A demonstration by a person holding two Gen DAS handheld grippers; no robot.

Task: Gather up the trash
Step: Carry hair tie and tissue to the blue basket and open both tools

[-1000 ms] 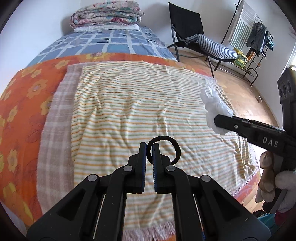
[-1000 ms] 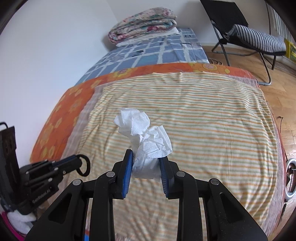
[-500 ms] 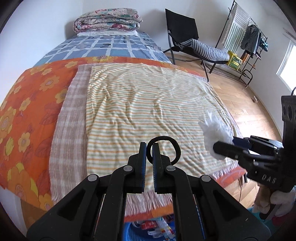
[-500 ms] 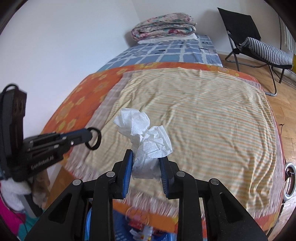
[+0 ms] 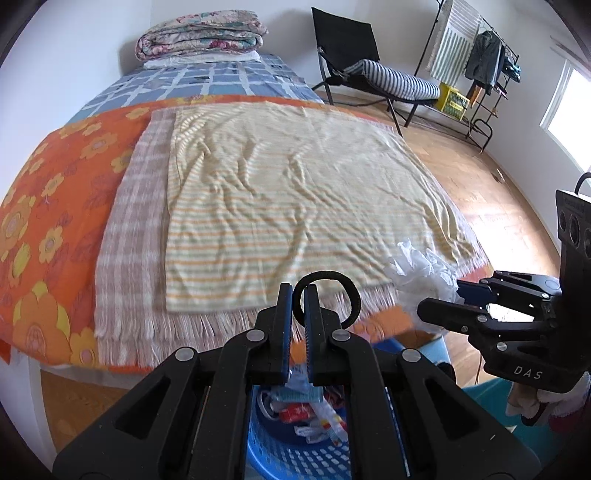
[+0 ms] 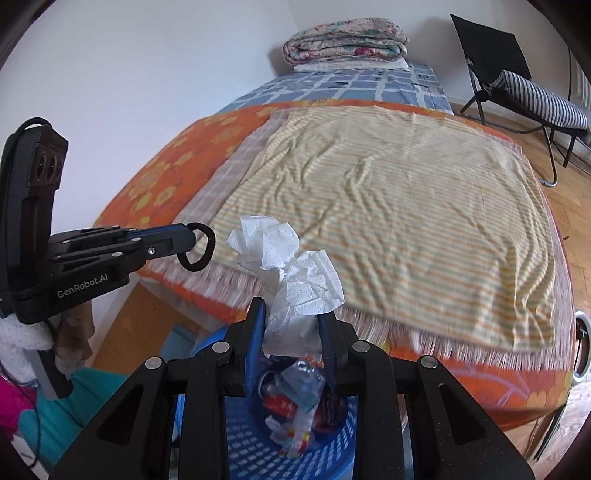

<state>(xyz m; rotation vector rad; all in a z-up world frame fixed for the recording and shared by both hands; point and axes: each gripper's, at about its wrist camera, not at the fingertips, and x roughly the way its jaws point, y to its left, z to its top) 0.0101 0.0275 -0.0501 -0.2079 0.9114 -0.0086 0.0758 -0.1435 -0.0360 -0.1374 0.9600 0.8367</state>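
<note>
Left to right. Far left of the rt wrist view: white wall, then the left gripper (image 6: 192, 240), jaws clenched on a black hair tie (image 6: 199, 246) w/ most of the loop sticking out past the tips. A hand (image 6: 74, 332) w/ a white fuzzy cuff shows below its body. In the left wrist view the same hair tie (image 5: 328, 295) stands as a ring just past the closed tips of the left gripper (image 5: 299, 295).

Next over: the bed (image 5: 55, 206), w/ orange flowered cover, a checked pinkish throw (image 5: 129, 236) w/ a fringe, and a yellow striped blanket (image 5: 288, 206) on top. Blue patchwork sheet (image 5: 221, 81) farther back, folded floral quilt (image 5: 199, 35) stacked at the wall end.

Centre, low: blue plastic laundry-style basket (image 6: 258, 454) on the floor at the bed's foot, holding wrappers and other trash (image 6: 299, 398). Both grippers are above it.

The right gripper (image 6: 291, 325) is grasping a crumpled white tissue (image 6: 291, 273); the wad bulges up out of the jaws, over the basket and in front of the bed fringe. In the left view the tissue (image 5: 417, 273) sits at the tip of the right gripper (image 5: 443, 299), just off the bed's corner.

Right: wood floor (image 5: 480, 192), black folding chair (image 5: 347, 48) w/ striped cushion (image 5: 399, 79), clothes rack (image 5: 476, 55) near the window.
</note>
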